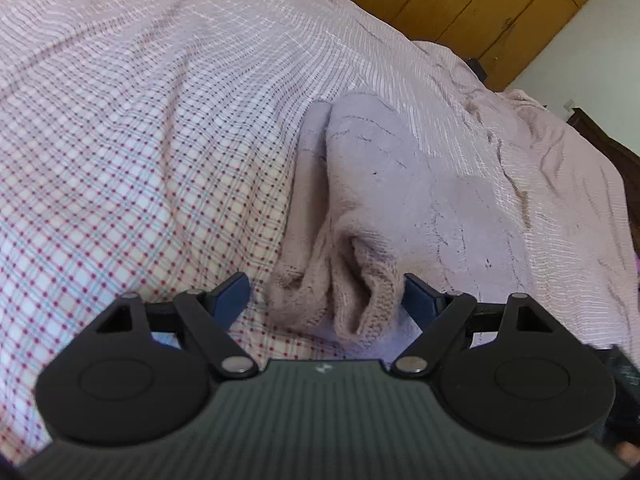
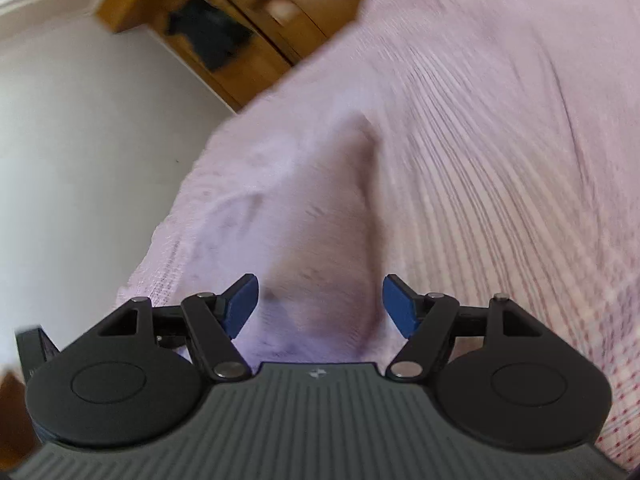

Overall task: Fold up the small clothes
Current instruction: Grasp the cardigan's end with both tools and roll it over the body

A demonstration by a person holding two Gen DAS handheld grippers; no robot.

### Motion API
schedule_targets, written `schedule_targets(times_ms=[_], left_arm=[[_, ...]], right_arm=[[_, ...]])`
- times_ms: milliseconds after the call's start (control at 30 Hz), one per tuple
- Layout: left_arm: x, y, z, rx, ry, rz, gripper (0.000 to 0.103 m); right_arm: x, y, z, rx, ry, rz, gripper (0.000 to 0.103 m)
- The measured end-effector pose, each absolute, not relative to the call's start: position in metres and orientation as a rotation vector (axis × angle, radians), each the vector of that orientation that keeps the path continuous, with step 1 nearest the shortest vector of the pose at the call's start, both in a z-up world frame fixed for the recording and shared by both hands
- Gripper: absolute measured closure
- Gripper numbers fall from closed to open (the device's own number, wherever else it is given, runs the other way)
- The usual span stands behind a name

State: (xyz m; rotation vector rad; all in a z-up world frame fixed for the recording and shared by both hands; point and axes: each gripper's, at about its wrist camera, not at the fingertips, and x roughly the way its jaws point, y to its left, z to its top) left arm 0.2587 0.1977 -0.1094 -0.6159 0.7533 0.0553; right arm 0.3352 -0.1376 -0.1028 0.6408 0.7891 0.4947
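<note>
- Left wrist view: left gripper [image 1: 326, 300], jaws apart and holding nothing, frames the knitted cuff of a pale folded garment [image 1: 400, 200] lying on the bed [image 1: 140, 140].
- Right wrist view, blurred: right gripper [image 2: 320, 304] also spread, empty, near the bed's edge.
- Judgement: a fold looks just released; next, smoothing or another fold.
- Open bedding lies left.

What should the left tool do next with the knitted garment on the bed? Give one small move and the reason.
Probably ease the left tool forward a little and close on the ribbed edge of the pink knitted garment. Its blue pads stand open on either side of that bunched edge without pressing it, and the garment lies loosely doubled and rumpled on the checked bedsheet, so the fold looks unfinished.
</note>
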Motion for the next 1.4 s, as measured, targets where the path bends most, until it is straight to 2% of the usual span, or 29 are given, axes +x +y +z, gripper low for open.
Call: schedule_targets(times_ms=[133, 333, 367, 400, 433, 500, 633, 867, 1067, 1233, 1400], left_arm=[[0.269, 0.207, -0.111, -0.692, 0.760, 0.014, 0.019], [0.289, 0.199, -0.112, -0.694, 0.742, -0.022, 0.018], [0.287, 0.198, -0.111, -0.684, 0.739, -0.032, 0.021], [0.285, 0.197, -0.110, -0.684, 0.734, -0.028, 0.035], [0.282, 0.197, -0.111, -0.695, 0.741, -0.031, 0.051], [0.279, 0.202, -0.115, -0.752, 0.729, -0.047, 0.057], [0.266, 0.205, -0.113, -0.810, 0.703, -0.053, 0.063], [0.194, 0.194, -0.092, -0.883, 0.665, -0.093, 0.064], [0.104, 0.170, -0.098, -0.909, 0.693, -0.103, 0.064], [0.046, 0.148, -0.080, -0.829, 0.714, -0.114, 0.064], [0.015, 0.141, -0.097, -0.830, 0.779, -0.091, 0.063]], right_arm=[[0.354, -0.143, -0.131, 0.815, 0.892, 0.611, 0.028], [0.368, -0.129, -0.140, 0.819, 0.844, 0.659, 0.027], [0.369, -0.125, -0.141, 0.828, 0.835, 0.674, 0.030], [0.372, -0.124, -0.143, 0.836, 0.831, 0.687, 0.039], [0.373, -0.123, -0.145, 0.840, 0.829, 0.693, 0.040], [0.371, -0.126, -0.147, 0.866, 0.821, 0.690, 0.048], [0.362, -0.138, -0.142, 0.892, 0.816, 0.688, 0.053], [0.319, -0.155, -0.113, 0.959, 0.846, 0.669, 0.053], [0.223, -0.189, -0.099, 0.974, 0.883, 0.641, 0.053], [0.132, -0.216, -0.091, 0.999, 0.883, 0.609, 0.053], [0.091, -0.227, -0.100, 0.951, 0.925, 0.552, 0.051]])
